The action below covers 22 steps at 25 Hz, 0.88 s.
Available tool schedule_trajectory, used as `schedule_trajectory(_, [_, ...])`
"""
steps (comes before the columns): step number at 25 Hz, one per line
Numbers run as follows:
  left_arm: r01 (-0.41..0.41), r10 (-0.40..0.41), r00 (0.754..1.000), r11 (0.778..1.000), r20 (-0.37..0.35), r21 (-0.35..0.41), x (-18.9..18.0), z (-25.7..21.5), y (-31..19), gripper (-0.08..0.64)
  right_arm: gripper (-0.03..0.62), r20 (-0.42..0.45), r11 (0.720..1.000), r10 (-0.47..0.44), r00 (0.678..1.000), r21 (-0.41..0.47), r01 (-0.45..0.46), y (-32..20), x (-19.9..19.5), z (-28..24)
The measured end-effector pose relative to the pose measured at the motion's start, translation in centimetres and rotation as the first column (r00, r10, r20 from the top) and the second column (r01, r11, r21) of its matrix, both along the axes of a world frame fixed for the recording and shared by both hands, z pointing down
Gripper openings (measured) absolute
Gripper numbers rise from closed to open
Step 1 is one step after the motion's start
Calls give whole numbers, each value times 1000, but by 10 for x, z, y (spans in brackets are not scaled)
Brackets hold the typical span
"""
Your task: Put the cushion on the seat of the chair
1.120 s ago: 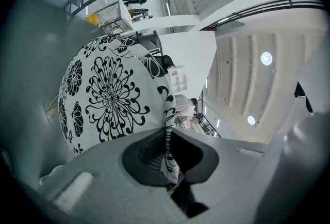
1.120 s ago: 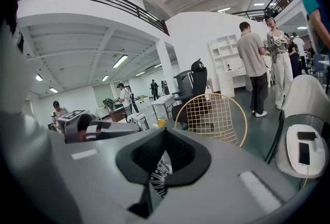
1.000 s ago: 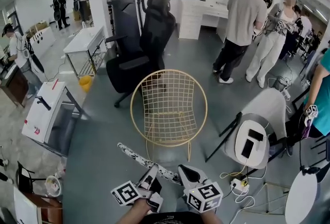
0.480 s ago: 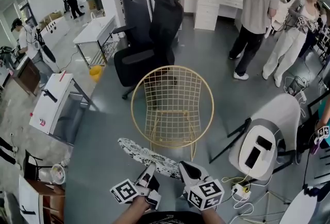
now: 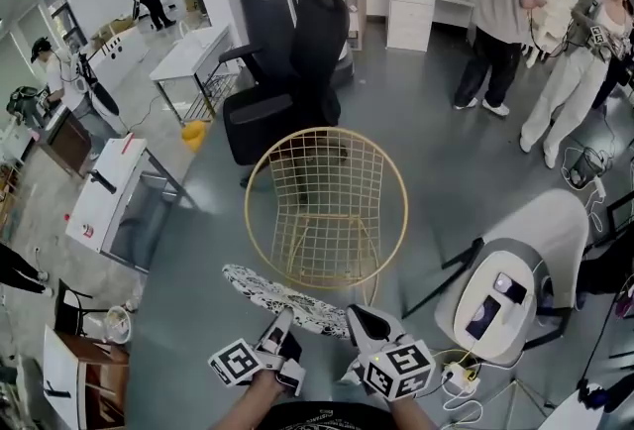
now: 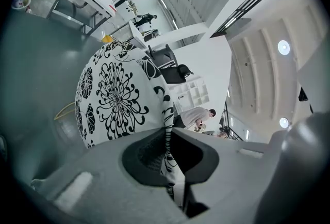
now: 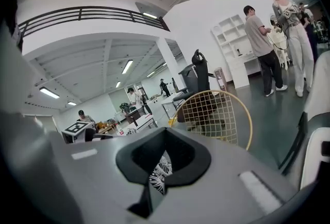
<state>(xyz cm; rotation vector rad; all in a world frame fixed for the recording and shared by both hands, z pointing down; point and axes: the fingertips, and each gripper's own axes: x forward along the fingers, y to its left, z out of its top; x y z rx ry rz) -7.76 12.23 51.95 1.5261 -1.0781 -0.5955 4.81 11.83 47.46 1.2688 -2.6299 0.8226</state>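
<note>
A flat round cushion (image 5: 282, 298), white with black flowers, hangs level just in front of the gold wire chair (image 5: 327, 205). My left gripper (image 5: 280, 327) is shut on the cushion's near edge, and the cushion (image 6: 116, 94) fills the left gripper view. My right gripper (image 5: 357, 324) is shut on the same edge further right; a strip of the cushion (image 7: 159, 174) shows between its jaws, with the gold chair (image 7: 216, 114) beyond. The chair's seat (image 5: 325, 255) is bare wire.
A black office chair (image 5: 287, 71) stands behind the gold chair. A white chair (image 5: 505, 274) with two phones on it is at the right, a power strip (image 5: 458, 376) beside it. White tables (image 5: 109, 195) stand left. Several people stand at the back right and far left.
The view has shifted slightly; the gold chair sits a little closer and the cushion has come forward with both grippers, still held at its near edge.
</note>
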Motion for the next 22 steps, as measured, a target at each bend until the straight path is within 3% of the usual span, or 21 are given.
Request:
schedule_trajectory(5, [30, -28, 998, 999, -60, 25, 6, -11, -16, 14, 0, 18, 1000, -26, 999, 14, 26, -12, -4, -9])
schedule_trajectory(7, [29, -28, 999, 999, -42, 25, 0, -9, -21, 14, 0, 18, 999, -30, 999, 18, 30, -15, -9, -11])
schedule_trajectory(13, [50, -47, 997, 998, -58, 49, 44, -17, -30, 14, 0, 13, 999, -35, 999, 26, 35, -17, 40, -15])
schedule_trajectory(16, [51, -49, 998, 998, -35, 42, 48, -10, -38, 14, 0, 2, 999, -30, 1000, 30, 30, -22, 51, -14])
schedule_trajectory(22, [56, -53, 996, 997, -65, 46, 66, -14, -70, 14, 0, -18, 999, -29, 999, 24, 29, -48, 69, -19])
